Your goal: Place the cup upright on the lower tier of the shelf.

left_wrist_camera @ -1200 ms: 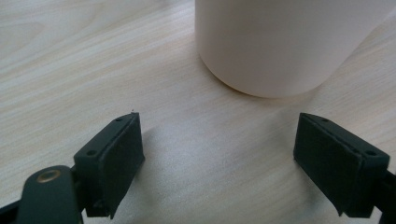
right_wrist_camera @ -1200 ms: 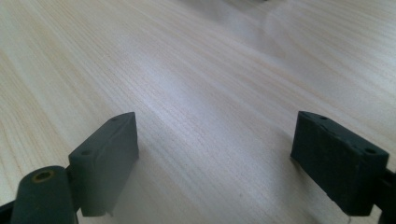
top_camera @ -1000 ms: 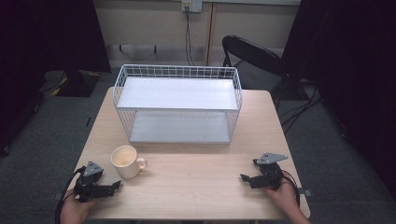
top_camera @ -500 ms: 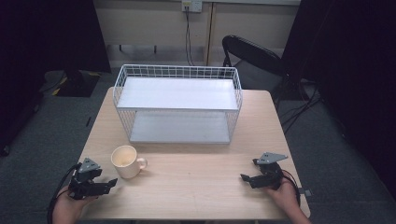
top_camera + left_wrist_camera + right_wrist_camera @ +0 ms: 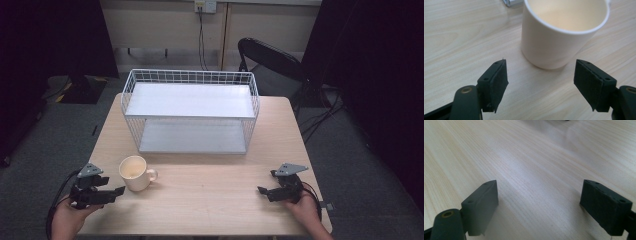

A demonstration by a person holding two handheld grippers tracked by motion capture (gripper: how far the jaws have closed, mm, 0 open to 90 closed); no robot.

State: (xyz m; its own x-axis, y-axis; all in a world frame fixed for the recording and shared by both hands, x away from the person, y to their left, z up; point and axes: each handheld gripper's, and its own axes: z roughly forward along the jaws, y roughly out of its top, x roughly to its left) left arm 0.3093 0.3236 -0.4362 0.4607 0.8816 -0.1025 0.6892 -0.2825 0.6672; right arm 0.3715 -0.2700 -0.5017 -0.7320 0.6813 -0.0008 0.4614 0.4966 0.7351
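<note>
Mug: the cream ceramic mug [image 5: 133, 172] stood upright on the wooden table [image 5: 210, 200], just in front of the wire shelf rack's [image 5: 190, 112] left front corner and apart from it.
Mug axis: its long axis ran straight up, with the open mouth facing the ceiling; it looked empty inside.
Mug handle: the handle [image 5: 151, 174] pointed away from the left gripper, toward the table's middle (so no loop to catch from the left side).
Left gripper: the left gripper [image 5: 116, 190] sat just beside the mug on the side away from the handle; its jaws had just been closing a little yet stood wide, with nothing between them.
Left gripper's own view: the mug [image 5: 564, 32] lay just beyond the pads [image 5: 499, 80], not touching them.
Right gripper: the right gripper [image 5: 261, 190] rested well apart from the mug, jaws spread wide over bare wood, holding nothing.
Risk, tipping: a high or one-sided pinch on the round wall would probably topple the mug toward the rack.
Risk, slipping: the glazed surface looked smooth, so a shallow grip could let it slide out.
Risk, pushing: a jaw tip that met the wall first might shove the mug away.
</note>
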